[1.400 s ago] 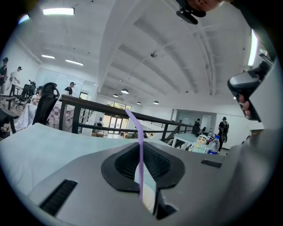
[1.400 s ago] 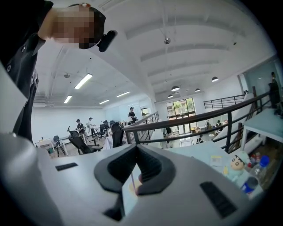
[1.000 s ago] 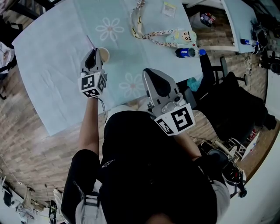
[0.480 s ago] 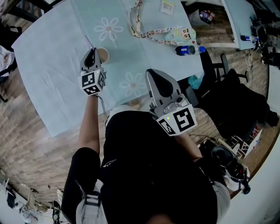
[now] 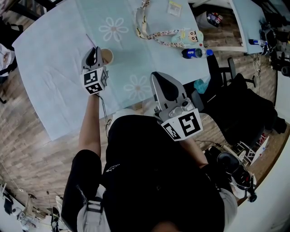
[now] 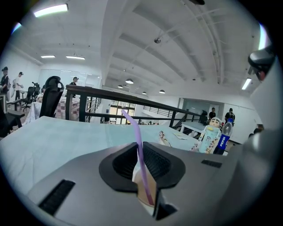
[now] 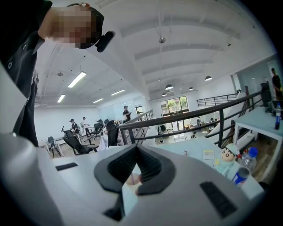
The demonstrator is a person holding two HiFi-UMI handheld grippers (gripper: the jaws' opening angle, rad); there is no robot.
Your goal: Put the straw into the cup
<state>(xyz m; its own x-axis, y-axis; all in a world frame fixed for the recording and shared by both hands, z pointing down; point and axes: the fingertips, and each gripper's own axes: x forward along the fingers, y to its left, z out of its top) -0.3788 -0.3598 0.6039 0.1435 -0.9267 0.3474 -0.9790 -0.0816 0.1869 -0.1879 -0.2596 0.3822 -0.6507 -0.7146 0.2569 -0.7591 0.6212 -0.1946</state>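
A tan paper cup (image 5: 107,56) stands on the pale blue flowered tablecloth (image 5: 54,68). My left gripper (image 5: 94,50) is right beside the cup, on its left. It is shut on a purple straw (image 5: 91,41). In the left gripper view the straw (image 6: 135,132) runs slanted between the pads and its lower end reaches down into the cup (image 6: 143,185), just beyond the gripper (image 6: 137,145). These jaws have just been opening slightly with the straw between them. My right gripper (image 5: 154,75) hangs over the near table edge, shut and holding nothing (image 7: 136,148).
A patterned lanyard (image 5: 154,34), a cartoon figurine (image 5: 190,37), a cola bottle (image 5: 195,54) and a small card (image 5: 174,8) lie at the far right of the table. Office chairs (image 5: 235,99) stand to the right. The table's near edge (image 5: 77,127) runs close to the person.
My left gripper has sunk a little beside the cup with the straw in it. The right gripper has stayed in place.
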